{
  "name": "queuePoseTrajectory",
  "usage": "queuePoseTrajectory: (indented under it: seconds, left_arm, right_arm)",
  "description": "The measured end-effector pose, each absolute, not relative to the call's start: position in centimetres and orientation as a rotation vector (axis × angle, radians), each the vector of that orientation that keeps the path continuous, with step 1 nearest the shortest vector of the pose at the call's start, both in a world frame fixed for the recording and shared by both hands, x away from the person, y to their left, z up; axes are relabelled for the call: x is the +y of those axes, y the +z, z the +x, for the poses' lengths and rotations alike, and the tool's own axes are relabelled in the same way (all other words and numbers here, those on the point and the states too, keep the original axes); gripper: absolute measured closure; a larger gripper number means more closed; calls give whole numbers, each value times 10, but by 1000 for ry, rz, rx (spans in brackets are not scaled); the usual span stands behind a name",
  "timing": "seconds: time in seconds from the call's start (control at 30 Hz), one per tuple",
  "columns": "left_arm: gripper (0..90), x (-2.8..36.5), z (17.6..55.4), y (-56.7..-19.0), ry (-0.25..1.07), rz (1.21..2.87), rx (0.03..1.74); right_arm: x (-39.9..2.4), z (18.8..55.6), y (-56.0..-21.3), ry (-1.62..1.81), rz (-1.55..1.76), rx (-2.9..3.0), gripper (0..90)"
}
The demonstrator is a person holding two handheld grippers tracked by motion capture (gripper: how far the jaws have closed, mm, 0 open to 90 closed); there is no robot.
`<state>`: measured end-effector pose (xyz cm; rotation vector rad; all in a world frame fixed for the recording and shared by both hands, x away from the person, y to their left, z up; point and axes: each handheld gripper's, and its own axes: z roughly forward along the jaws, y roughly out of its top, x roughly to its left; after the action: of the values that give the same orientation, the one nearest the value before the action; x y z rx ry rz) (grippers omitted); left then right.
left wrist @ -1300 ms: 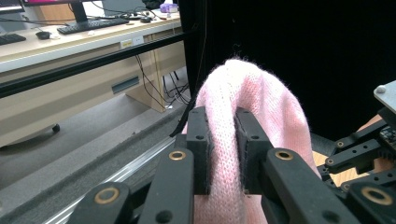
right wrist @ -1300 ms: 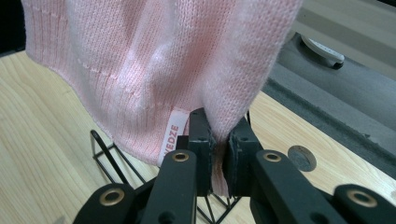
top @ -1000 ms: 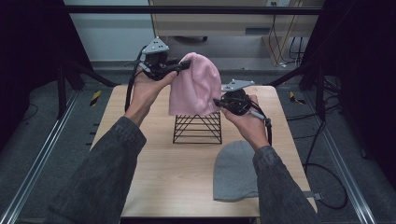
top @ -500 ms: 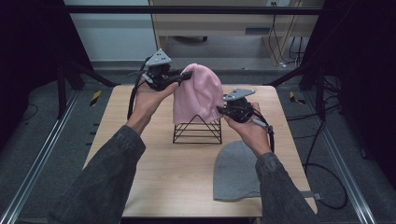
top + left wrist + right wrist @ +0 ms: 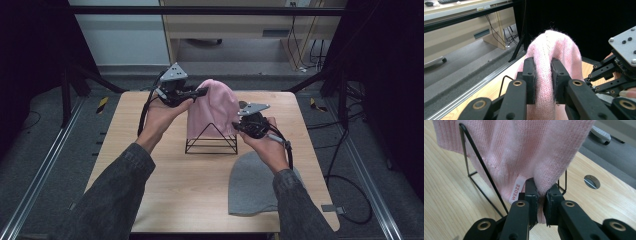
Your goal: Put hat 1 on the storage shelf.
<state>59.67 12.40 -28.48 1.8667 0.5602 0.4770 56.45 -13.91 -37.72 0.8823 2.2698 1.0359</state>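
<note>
Table (image 5: 150, 200): light wood top, approx. square, w/ round cable hole (image 5: 592, 181) near one edge; dark floor and metal rails around it.

Grey hat (image 5: 252, 185): knit, lying flat on table at near right, just beside person's right forearm, apart from rack.

Pink hat (image 5: 212, 107): knit, draped over wire rack at table centre, crown up, hem hanging down both sides. Small white label reading "WEDZE" (image 5: 516, 190) on hem, seen in right gripper view.

Wire rack (image 5: 211, 140): black, triangular frame, standing on table under pink hat; lower bars and one sloped bar exposed below the hem.

Left gripper (image 5: 197, 92): held in left hand at hat's upper left side, grey plate on top. Jaws narrow, clamped on a thick fold of pink knit near the crown, pads pressed into fabric both sides (left gripper view).

Right gripper (image 5: 240, 127): held in right hand at hat's lower right. Jaws nearly closed, pinching pink hem edge just beside the label, rack bar right behind.
</note>
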Motion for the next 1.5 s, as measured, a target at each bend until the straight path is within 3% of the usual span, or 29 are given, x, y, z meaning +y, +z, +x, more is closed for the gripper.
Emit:
queuePoseTrajectory:
  seconds: [0.73, 1.0, 1.2, 1.37, 1.47, 1.5]
  left_arm:
    - [759, 119, 590, -318, 401, 1939, 613]
    - [761, 118, 585, -333, 382, 1988, 625]
    - [747, 122, 583, -344, 332, 1983, 657]
    - [665, 127, 581, -347, 306, 1973, 678]
    - [528, 130, 577, -344, 326, 1968, 680]
    - [528, 131, 575, -343, 333, 1958, 678]
  right_arm:
    - [-144, 565, -410, 979, 935, 2344, 814]
    - [-163, 547, -415, 946, 988, 2333, 508]
    - [-191, 537, -414, 913, 1046, 2298, 467]
    - [-216, 535, -423, 873, 1121, 2300, 520]
    - [-229, 538, -435, 843, 1179, 2320, 551]
    - [-229, 538, -435, 843, 1179, 2320, 551]
